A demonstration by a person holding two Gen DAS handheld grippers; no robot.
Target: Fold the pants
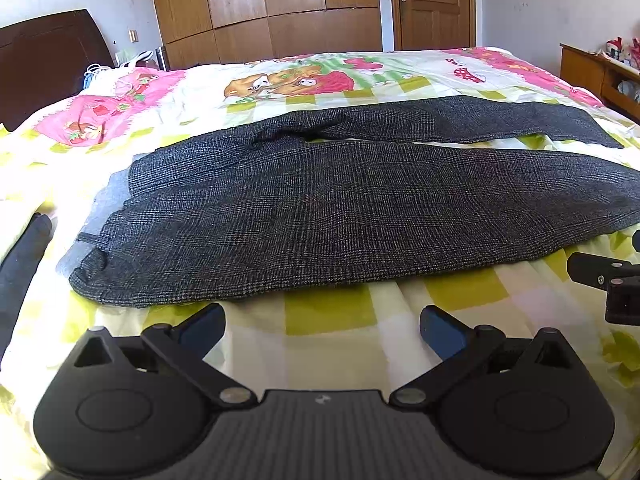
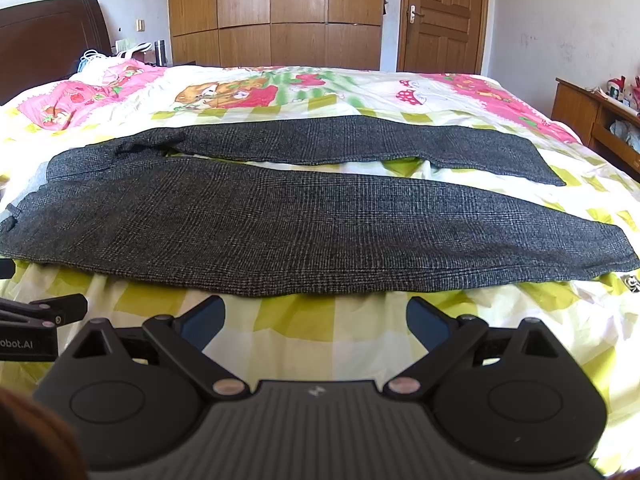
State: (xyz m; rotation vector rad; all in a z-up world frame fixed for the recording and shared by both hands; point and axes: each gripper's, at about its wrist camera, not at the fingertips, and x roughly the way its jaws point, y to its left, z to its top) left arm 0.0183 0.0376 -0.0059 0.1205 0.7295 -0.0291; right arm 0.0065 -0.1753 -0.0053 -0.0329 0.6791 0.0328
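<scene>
Dark grey checked pants [image 1: 340,208] lie flat across the bed, waistband to the left and both legs stretched to the right, with a narrow gap between the legs. In the right wrist view the same pants [image 2: 300,224] fill the middle. My left gripper [image 1: 322,326] is open just short of the near edge of the pants, close to the waist end. My right gripper [image 2: 316,318] is open too, in front of the near leg, with nothing between its blue pads [image 2: 426,322]. Part of the right gripper [image 1: 608,280] shows at the right edge of the left wrist view.
The bed has a yellow-checked, strawberry-print cover [image 1: 332,312]. A dark folded garment [image 1: 24,256] lies at the left edge. A dark headboard [image 2: 48,36] stands at the left, wooden wardrobes [image 2: 276,12] and a door [image 2: 444,16] behind, a wooden shelf [image 2: 592,120] at the right.
</scene>
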